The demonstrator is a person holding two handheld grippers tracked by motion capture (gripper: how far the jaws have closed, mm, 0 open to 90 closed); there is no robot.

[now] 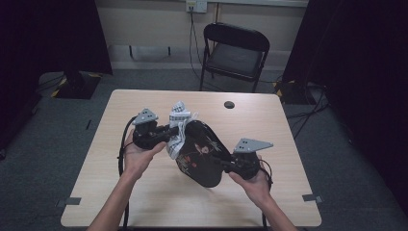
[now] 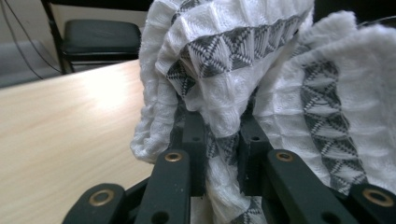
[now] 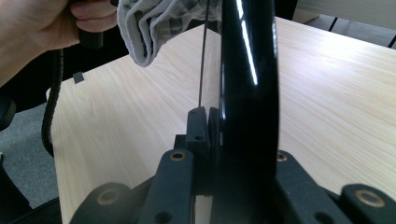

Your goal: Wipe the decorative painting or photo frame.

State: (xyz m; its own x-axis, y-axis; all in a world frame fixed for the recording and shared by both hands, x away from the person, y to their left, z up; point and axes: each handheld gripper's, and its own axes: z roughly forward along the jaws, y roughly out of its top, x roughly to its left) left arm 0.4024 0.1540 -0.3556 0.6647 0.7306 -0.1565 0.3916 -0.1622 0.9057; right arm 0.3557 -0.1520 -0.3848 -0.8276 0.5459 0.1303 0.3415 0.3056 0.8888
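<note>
left claw (image 2: 223, 154): clamped on white patterned cloth (image 2: 243, 70) | right claw (image 3: 210, 126): clamped on black tray (image 1: 202, 154) rim | cloth against tray, above counter (image 1: 144, 187)

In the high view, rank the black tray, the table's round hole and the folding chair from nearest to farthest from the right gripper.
1. Black tray: clamped in the right gripper, tilted above mid-table.
2. Round hole: near the table's far edge.
3. Folding chair: on the floor beyond the table.
</note>
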